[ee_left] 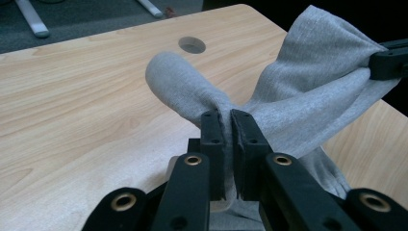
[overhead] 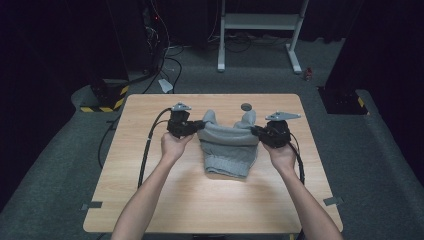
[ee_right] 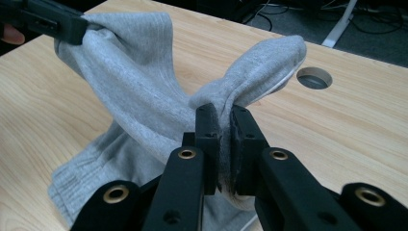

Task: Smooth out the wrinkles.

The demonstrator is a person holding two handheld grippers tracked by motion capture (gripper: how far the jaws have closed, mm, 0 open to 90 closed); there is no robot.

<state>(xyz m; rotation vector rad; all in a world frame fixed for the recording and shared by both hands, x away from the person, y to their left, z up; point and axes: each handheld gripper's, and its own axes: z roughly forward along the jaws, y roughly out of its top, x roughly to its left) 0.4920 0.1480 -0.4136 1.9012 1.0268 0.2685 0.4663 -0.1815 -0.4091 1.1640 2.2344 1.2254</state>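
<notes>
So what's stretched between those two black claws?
A soft grey knitted garment, pinched by the left claw and right claw, spans the gap in the high view.

You are holding a grey garment stretched between both grippers on the wooden table. Your left gripper is pinching its 9 o'clock edge, your right gripper its 3 o'clock edge. A round hole is sitting at 12 o'clock.

You have one grey garment on one wooden table with one round hole, and two grippers, left gripper and right gripper, each clamped on it
</notes>
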